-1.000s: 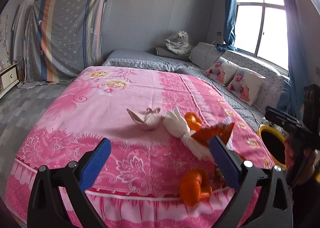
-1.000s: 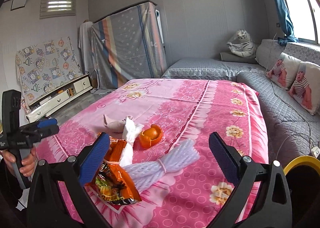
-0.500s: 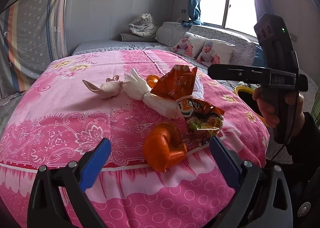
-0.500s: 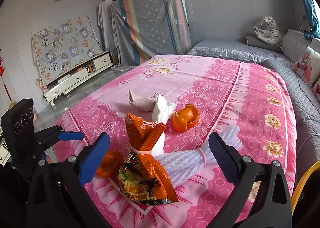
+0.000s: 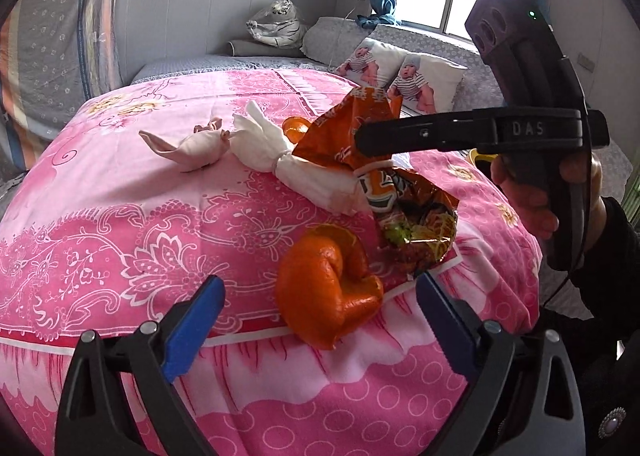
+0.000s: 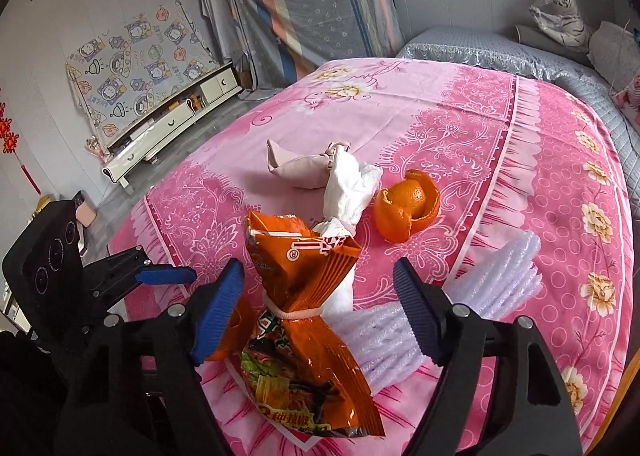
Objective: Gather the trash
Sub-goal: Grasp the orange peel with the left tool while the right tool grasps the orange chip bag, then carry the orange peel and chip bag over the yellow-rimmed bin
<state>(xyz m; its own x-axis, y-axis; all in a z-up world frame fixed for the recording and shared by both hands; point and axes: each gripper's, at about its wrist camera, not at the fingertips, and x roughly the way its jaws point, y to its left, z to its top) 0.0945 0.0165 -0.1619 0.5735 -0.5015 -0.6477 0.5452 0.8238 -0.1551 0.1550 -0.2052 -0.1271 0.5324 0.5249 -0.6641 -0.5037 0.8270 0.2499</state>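
While both hands came down over the near edge of the pink bedspread (image 5: 120, 183), the right gripper (image 6: 316, 308) has just been narrowing its jaws around the orange snack bag (image 6: 304, 296), pads not yet pressing. The left gripper (image 5: 320, 320) stands wide open, straddling the near orange peel (image 5: 324, 288) without touching, so I judge two pickups imminent.

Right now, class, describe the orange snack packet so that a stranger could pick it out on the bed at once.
Find the pink floral bedspread and the cluster of litter near its front edge. The snack packet is the shiny orange foil bag nearest that edge, between the right tongs' fingers. Unlike the matte orange peels beside it, it is printed and cinched at the middle by a rubber band.
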